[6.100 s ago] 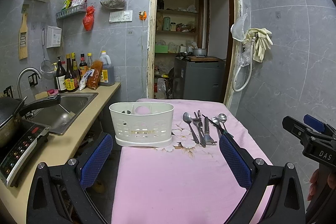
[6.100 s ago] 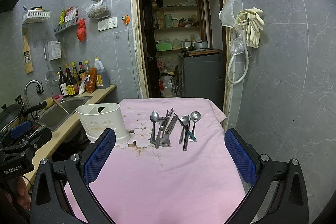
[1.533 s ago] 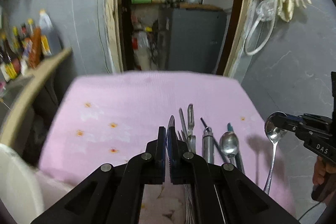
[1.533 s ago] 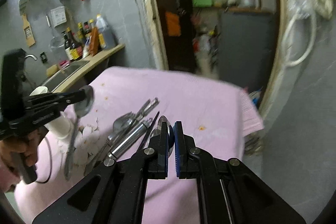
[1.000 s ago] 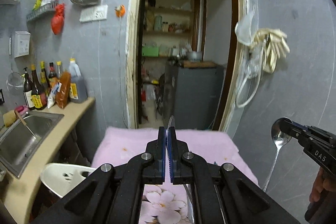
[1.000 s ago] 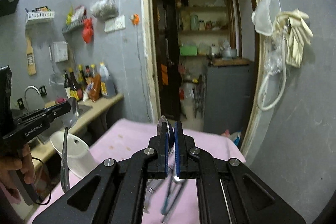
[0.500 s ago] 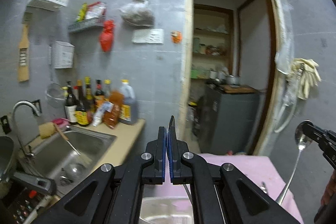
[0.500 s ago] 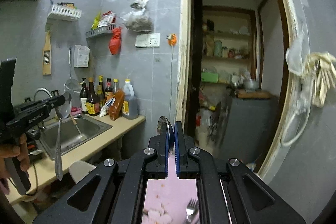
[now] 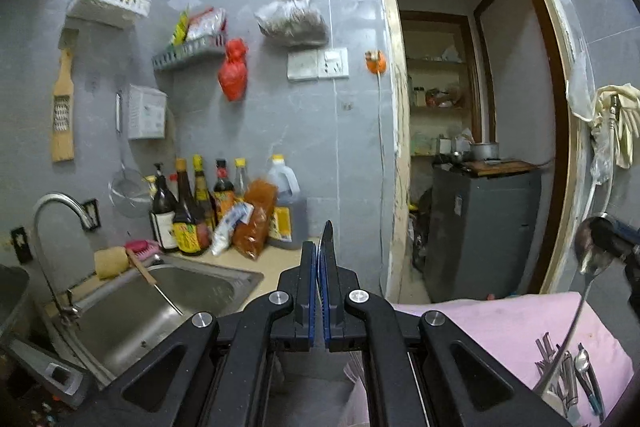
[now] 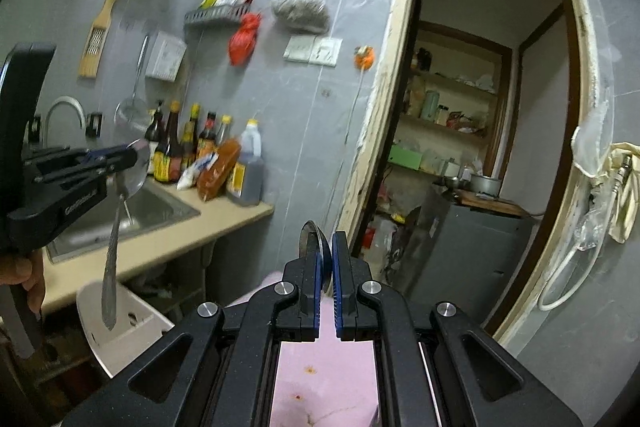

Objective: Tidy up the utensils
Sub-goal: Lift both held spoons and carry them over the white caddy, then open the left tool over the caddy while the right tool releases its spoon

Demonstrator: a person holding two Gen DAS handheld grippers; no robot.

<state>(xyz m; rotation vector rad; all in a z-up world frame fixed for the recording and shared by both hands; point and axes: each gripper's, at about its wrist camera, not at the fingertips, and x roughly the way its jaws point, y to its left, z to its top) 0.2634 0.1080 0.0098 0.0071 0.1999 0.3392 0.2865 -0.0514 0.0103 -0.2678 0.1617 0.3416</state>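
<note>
Above the white caddy (image 10: 120,323), I had both jaws clenched on spoons by the bowl, left spoon (image 10: 116,239) dangling handle-down, right spoon (image 9: 588,267) likewise; thin, stiff, slick steel, I judged, liable to swing.

A: Your left wrist camera looks level along its fingers toward the sink (image 9: 168,291) and doorway (image 9: 472,131).

B: Your right one, rolled, faces the same doorway (image 10: 492,131); both share the bottles (image 10: 188,147) and wall.
</note>
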